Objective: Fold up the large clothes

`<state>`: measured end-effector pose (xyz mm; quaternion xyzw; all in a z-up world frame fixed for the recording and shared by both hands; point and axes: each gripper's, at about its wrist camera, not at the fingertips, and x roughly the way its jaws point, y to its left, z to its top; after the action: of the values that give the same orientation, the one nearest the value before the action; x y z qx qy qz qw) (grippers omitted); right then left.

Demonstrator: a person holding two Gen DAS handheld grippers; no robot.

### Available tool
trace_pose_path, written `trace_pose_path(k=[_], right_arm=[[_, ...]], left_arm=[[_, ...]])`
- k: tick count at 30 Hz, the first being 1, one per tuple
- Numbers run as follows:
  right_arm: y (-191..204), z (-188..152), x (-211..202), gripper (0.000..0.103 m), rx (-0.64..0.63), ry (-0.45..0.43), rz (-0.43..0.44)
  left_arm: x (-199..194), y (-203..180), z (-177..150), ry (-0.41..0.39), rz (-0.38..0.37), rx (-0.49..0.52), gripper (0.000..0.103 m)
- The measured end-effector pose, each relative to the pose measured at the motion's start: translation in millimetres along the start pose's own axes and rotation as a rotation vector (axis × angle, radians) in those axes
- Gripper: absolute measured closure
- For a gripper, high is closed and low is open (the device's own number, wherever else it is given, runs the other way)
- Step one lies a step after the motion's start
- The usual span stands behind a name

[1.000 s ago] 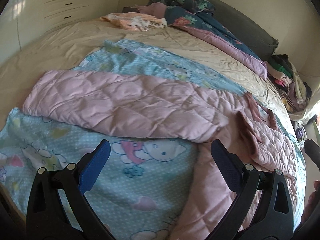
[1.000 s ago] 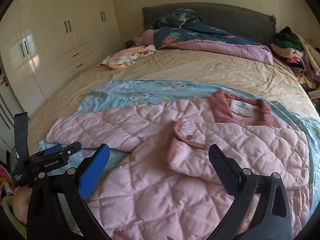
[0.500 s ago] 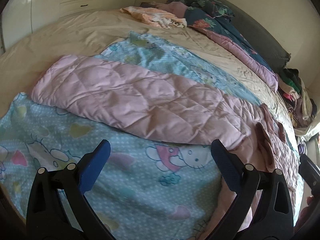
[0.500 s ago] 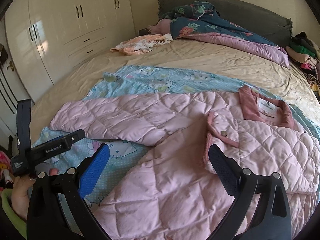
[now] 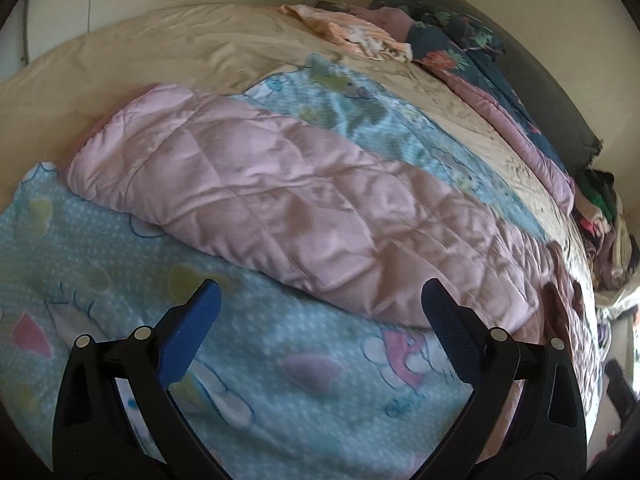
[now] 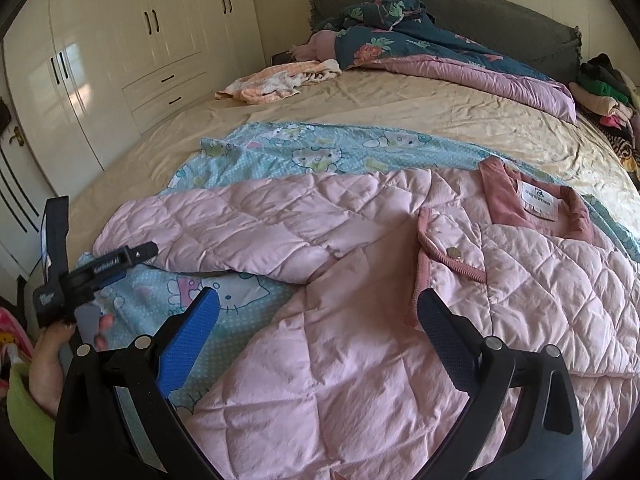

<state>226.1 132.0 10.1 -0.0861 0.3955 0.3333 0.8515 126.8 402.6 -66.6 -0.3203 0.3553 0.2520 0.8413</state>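
Note:
A pink quilted jacket [image 6: 400, 320] lies flat on a blue Hello Kitty sheet [image 6: 304, 148] on the bed, its collar [image 6: 536, 208] at the right and one sleeve [image 6: 240, 232] stretched out to the left. In the left wrist view that sleeve [image 5: 300, 208] lies across the sheet [image 5: 280, 380]. My left gripper [image 5: 320, 332] is open and empty just short of the sleeve's near edge; it also shows in the right wrist view [image 6: 100, 264] at the left. My right gripper [image 6: 318, 328] is open and empty over the jacket's body.
The bed has a beige cover [image 6: 440, 112]. A dark floral duvet [image 6: 420, 44] lies by the headboard, a peach garment [image 6: 280, 80] at the far left, a pile of clothes [image 6: 608, 96] at the right. White wardrobes [image 6: 120, 48] stand to the left.
My left gripper has moved left along the sleeve toward its cuff and closer to it. My right gripper has shifted left and slightly forward over the jacket. Both stay open.

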Motion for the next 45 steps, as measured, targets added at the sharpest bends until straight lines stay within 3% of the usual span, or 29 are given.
trace_pose_path(k=[9, 15, 17, 19, 21, 33, 45], right_arm=[[-23.0, -4.7, -3.6, 0.004, 0.049, -0.003, -0.022], [-38.7, -7.1, -10.6, 0.004, 0.072, -0.008, -0.042], [-44.4, -7.9, -16.3, 0.004, 0.08, -0.017, -0.047], [-50.7, -8.6, -22.5, 0.004, 0.09, -0.027, -0.052], [-55.4, -9.2, -27.5, 0.004, 0.097, -0.034, -0.058], [-87.7, -18.6, -77.8, 0.004, 0.158, -0.092, -0.103], [-115.0, -40.9, -132.2, 0.004, 0.203, -0.147, -0.123]], left_arm=[[23.8, 39.0, 26.8, 0.008, 0.033, -0.161, 0.009], [25.6, 57.9, 44.2, -0.048, 0.04, -0.237, 0.01], [21.9, 62.2, 48.4, -0.071, 0.061, -0.25, 0.028], [15.9, 64.8, 53.0, -0.098, 0.066, -0.257, 0.07], [3.9, 62.9, 58.6, -0.128, 0.024, -0.255, 0.079], [-103.4, -31.9, 76.6, -0.343, -0.125, -0.069, 0.089], [-166.9, -133.0, 56.1, -0.412, -0.245, 0.092, 0.091]])
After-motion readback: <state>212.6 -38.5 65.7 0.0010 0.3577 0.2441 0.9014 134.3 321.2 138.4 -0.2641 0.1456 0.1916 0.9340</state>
